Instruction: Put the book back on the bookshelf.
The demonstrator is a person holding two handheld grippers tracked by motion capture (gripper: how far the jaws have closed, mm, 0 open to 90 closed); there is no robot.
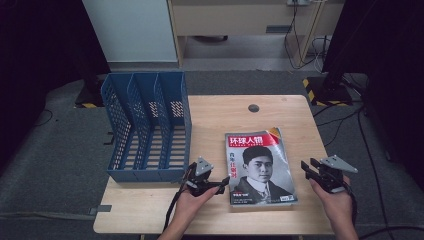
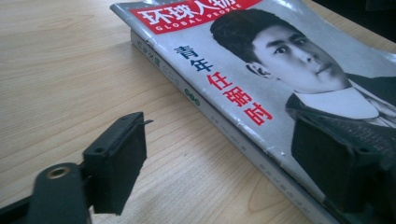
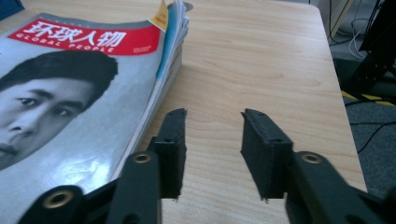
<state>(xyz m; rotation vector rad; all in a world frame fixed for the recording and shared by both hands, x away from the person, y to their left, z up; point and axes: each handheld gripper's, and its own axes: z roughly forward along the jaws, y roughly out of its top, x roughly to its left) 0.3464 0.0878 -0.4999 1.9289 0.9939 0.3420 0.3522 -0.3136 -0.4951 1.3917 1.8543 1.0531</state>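
A grey magazine [image 1: 260,165] with a red title band and a man's portrait lies flat on the wooden table [image 1: 215,112], right of centre. My left gripper [image 1: 223,184] lies low at the magazine's near left corner, pointing right. In the left gripper view the left gripper [image 2: 222,126] is open wide: one jaw hangs over bare wood, the other over the magazine [image 2: 261,56] cover, with the spine edge between them. My right gripper [image 1: 306,165] hovers just right of the magazine. In the right gripper view the right gripper [image 3: 213,114] is open over bare wood beside the magazine [image 3: 70,93].
A blue three-slot file rack [image 1: 147,130] stands on the table's left part, open toward me. A round cable hole [image 1: 253,107] sits near the far edge. Beyond the table's right edge lie cables and a black stand base [image 1: 325,90].
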